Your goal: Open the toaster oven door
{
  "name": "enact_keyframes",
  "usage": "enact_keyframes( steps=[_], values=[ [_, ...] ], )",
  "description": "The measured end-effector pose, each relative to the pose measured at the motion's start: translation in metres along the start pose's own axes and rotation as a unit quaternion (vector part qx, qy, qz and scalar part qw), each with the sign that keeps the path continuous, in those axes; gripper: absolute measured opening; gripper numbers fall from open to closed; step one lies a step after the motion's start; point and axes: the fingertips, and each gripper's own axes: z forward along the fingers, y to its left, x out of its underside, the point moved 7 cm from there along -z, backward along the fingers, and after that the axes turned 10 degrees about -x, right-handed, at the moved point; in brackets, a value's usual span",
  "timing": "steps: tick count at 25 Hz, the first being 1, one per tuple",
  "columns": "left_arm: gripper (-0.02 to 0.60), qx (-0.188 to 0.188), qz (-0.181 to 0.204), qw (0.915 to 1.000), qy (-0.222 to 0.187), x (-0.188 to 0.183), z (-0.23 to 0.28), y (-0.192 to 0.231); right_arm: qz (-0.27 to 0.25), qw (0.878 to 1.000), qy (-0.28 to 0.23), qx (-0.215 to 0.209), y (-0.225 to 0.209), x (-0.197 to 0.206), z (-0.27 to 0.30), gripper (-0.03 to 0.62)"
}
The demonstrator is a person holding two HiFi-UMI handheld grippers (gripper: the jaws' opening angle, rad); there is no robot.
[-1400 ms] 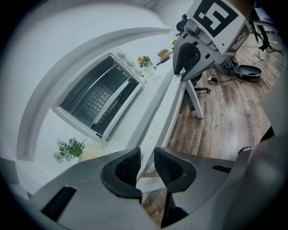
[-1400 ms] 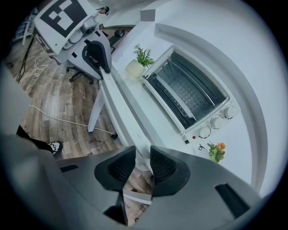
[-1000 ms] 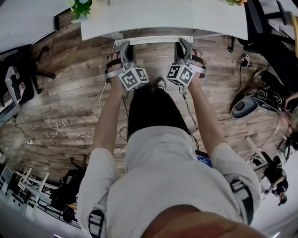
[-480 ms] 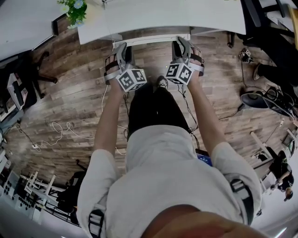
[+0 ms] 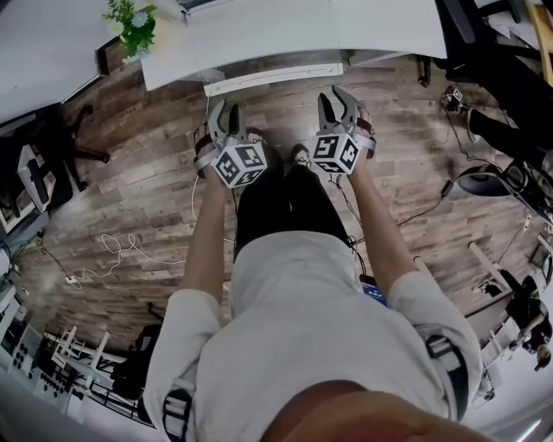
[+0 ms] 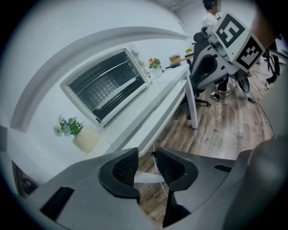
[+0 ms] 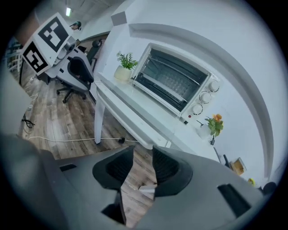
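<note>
The white toaster oven [image 6: 108, 85] stands at the back of the white table [image 6: 148, 112], and its glass door looks closed. In the right gripper view the toaster oven [image 7: 173, 83] shows its knobs on the right. My left gripper [image 5: 223, 116] and right gripper [image 5: 337, 102] hang side by side over the wood floor, short of the table's front edge [image 5: 272, 76]. Both have just been opening their jaws. In the gripper views the left gripper [image 6: 147, 164] and right gripper [image 7: 143, 161] stand open with only floor between the pads.
A pot of flowers [image 5: 130, 22] sits at the table's left end, and a small vase of orange flowers [image 7: 215, 123] is right of the oven. Office chairs [image 7: 74, 72] stand to the sides. Cables [image 5: 104, 250] lie on the floor. My own legs are below the grippers.
Both grippers have drawn back from the table's front edge toward my body. Their jaws have spread wider and both have rolled a little.
</note>
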Motion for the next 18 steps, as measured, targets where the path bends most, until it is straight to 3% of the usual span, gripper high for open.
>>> enact_keyframes(
  steps=[3, 6, 10, 14, 18],
  values=[
    [0.135, 0.015, -0.046, 0.9986, 0.02, 0.005, -0.012, -0.003, 0.036, 0.999, 0.0, -0.008, 0.005, 0.004, -0.014, 0.132],
    [0.133, 0.037, -0.121, 0.9913, 0.037, 0.005, -0.02, 0.0, 0.081, 0.996, -0.011, -0.016, 0.006, 0.001, -0.025, 0.126],
    [0.115, 0.071, -0.217, 0.972, 0.055, 0.002, -0.027, 0.005, 0.135, 0.99, -0.028, -0.033, 0.002, -0.008, -0.036, 0.105],
    [0.05, 0.097, -0.276, 0.9543, 0.06, -0.004, -0.039, 0.009, 0.182, 0.981, -0.047, -0.058, -0.003, -0.024, -0.045, 0.006],
    [0.018, 0.113, -0.339, 0.9315, 0.069, -0.008, -0.049, 0.02, 0.219, 0.97, -0.066, -0.078, -0.005, -0.042, -0.051, 0.0]
  ],
)
